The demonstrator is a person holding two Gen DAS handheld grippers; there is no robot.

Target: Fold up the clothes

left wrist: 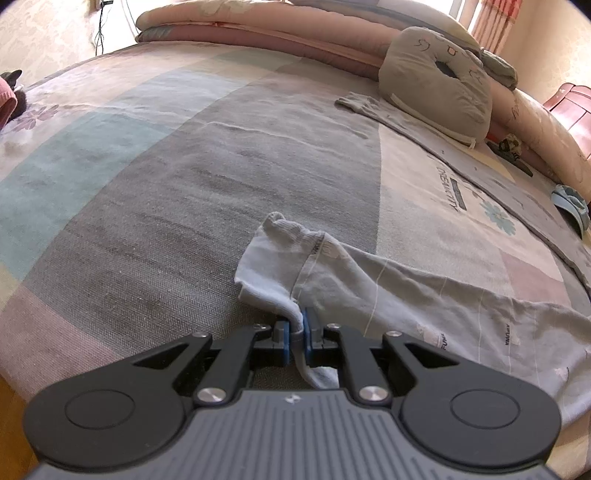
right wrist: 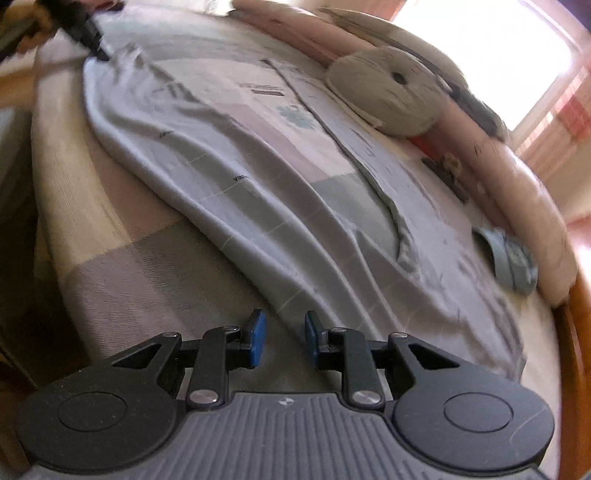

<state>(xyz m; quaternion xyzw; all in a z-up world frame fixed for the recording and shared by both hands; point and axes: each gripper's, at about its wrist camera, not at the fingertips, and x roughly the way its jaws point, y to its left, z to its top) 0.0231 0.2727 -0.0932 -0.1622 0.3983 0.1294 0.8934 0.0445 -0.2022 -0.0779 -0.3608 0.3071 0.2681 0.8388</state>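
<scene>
A light grey garment point(left wrist: 406, 295) with thin pale lines lies stretched across the bed. In the left wrist view my left gripper point(left wrist: 297, 332) is shut on its ribbed cuff end, and the cloth runs down between the blue pads. The blurred right wrist view shows the same garment point(right wrist: 258, 184) running from the far left gripper point(right wrist: 100, 55) toward the lower right. My right gripper point(right wrist: 284, 338) stands open just short of the garment's near edge. Nothing is pressed between its pads.
A second grey garment point(left wrist: 461, 177) with printed lettering lies flat further back. Behind it sit a grey plush cushion point(left wrist: 436, 88) and folded pink quilts point(left wrist: 258, 29). A blue item point(right wrist: 513, 258) rests near the wooden bed edge point(right wrist: 576, 350).
</scene>
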